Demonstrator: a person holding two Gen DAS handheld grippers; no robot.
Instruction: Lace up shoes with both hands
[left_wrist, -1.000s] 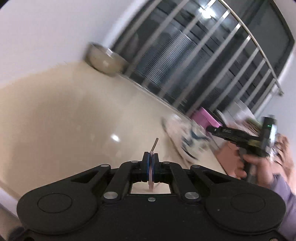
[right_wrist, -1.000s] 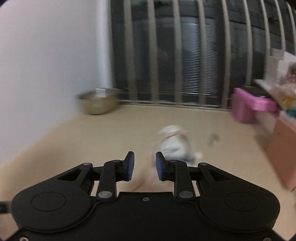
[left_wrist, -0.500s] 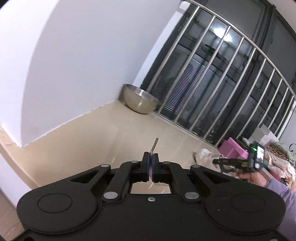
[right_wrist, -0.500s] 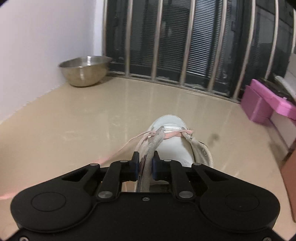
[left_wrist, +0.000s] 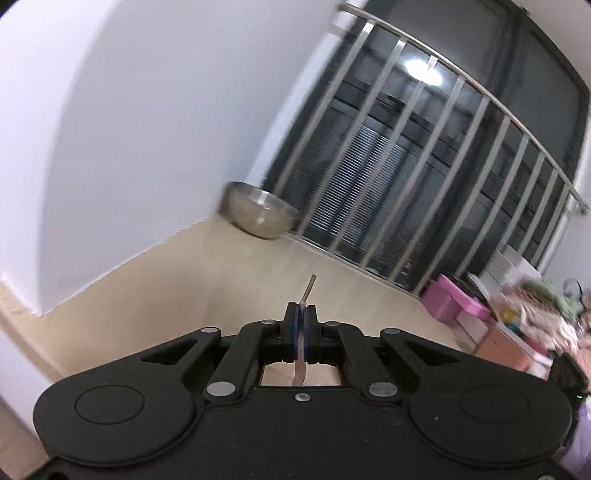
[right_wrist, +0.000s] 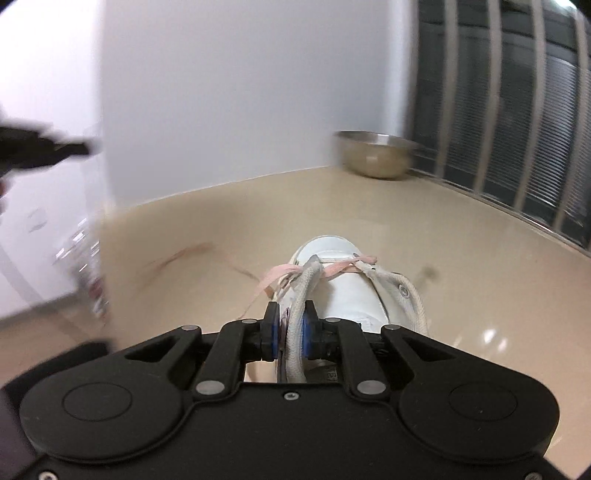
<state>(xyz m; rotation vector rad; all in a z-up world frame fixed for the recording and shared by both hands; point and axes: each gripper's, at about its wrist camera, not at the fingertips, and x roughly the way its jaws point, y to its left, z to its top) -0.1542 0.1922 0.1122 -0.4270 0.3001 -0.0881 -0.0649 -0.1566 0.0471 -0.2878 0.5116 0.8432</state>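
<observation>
Up close in the left wrist view, the left gripper (left_wrist: 300, 314) is clamped on the flat pink shoelace (left_wrist: 300, 363), its stiff tip (left_wrist: 309, 286) poking out past the pads. Far off sits a steel bowl (left_wrist: 258, 216) by the metal railing (left_wrist: 436, 177).

Over in the right wrist view, the right gripper (right_wrist: 290, 323) has just been closing and pinches the white padded edge (right_wrist: 295, 317) of the white sneaker (right_wrist: 347, 288), which sits on the beige floor (right_wrist: 480, 288) right in front.

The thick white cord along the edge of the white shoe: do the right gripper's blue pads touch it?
Touching. The right wrist view shows the right gripper with its blue pads pressed on the thick white cord from both sides.
</observation>
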